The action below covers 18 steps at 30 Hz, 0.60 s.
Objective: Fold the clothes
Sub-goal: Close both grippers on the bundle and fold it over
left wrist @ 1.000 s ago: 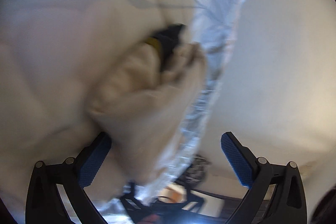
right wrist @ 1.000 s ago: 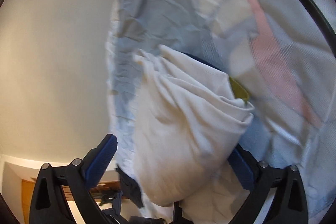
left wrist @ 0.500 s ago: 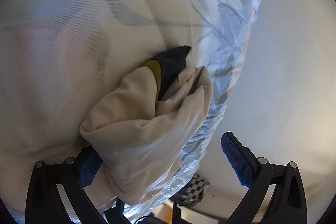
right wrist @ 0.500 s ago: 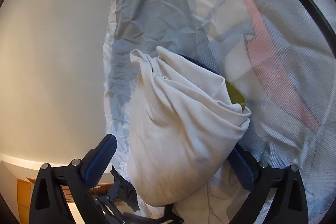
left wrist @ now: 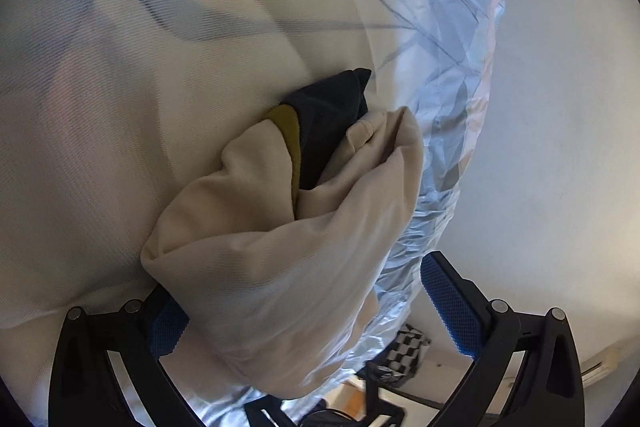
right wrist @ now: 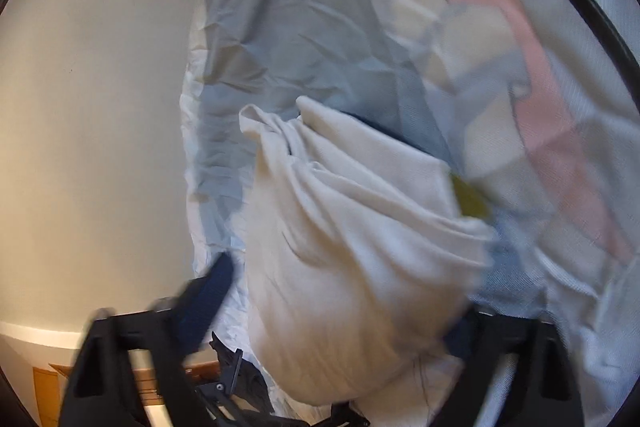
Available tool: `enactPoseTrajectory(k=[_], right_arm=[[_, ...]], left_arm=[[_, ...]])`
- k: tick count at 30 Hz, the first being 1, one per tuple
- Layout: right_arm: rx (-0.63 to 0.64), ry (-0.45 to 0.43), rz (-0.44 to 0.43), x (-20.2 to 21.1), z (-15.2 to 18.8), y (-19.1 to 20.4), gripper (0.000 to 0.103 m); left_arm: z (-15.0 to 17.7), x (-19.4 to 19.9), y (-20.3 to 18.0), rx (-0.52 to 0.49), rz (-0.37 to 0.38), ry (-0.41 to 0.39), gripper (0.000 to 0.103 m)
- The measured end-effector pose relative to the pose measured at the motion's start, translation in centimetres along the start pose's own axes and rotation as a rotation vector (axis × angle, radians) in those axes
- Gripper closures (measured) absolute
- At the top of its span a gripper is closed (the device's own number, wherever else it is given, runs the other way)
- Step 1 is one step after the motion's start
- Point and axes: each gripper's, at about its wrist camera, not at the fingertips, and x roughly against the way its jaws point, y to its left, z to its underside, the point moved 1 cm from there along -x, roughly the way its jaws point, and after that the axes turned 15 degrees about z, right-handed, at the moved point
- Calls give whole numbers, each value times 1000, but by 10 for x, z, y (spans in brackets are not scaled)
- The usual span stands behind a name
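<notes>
A bunched cream garment (left wrist: 280, 259) fills the middle of both wrist views, with a dark navy piece (left wrist: 332, 123) and an olive-yellow edge (left wrist: 289, 131) poking out of its top fold. It hangs in front of a pale, crinkled sheet of blue-grey patterned fabric (left wrist: 448, 75) — in the right wrist view that sheet (right wrist: 304, 39) also shows pink and cream patches toward the right side. Beyond the fabric is a plain light wall (left wrist: 560, 107).

The left gripper (left wrist: 312, 307) has its fingers well apart. The right-hand blue pad (left wrist: 448, 303) stands free with the wall behind it, clear of the cloth; the left-hand pad (left wrist: 170, 323) is mostly covered by the bundle, which drapes over it. The pads are not clamped on the cloth.

The right gripper (right wrist: 336, 315) has just been drawing its fingers in, with the cream garment (right wrist: 360, 259) between them. Its left finger (right wrist: 208, 303) is blurred and sits just beside the edge of the bundle; the other finger is largely hidden behind the cloth, so whether the pads actually press on it cannot be told.

Low in the left view, a black-and-white checked item (left wrist: 408, 347) shows below the sheet.
</notes>
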Motion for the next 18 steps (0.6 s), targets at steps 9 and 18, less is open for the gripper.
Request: enactPoseTrajectory(k=[9,18], right_arm=[[-26,90,21,-14,-10,-5,17],[-94,39,0,-28,-5,2,4]], left_arm=[[-3,-1,0,77,104,8,2],[-15,-18,-15,22,143,49,1]])
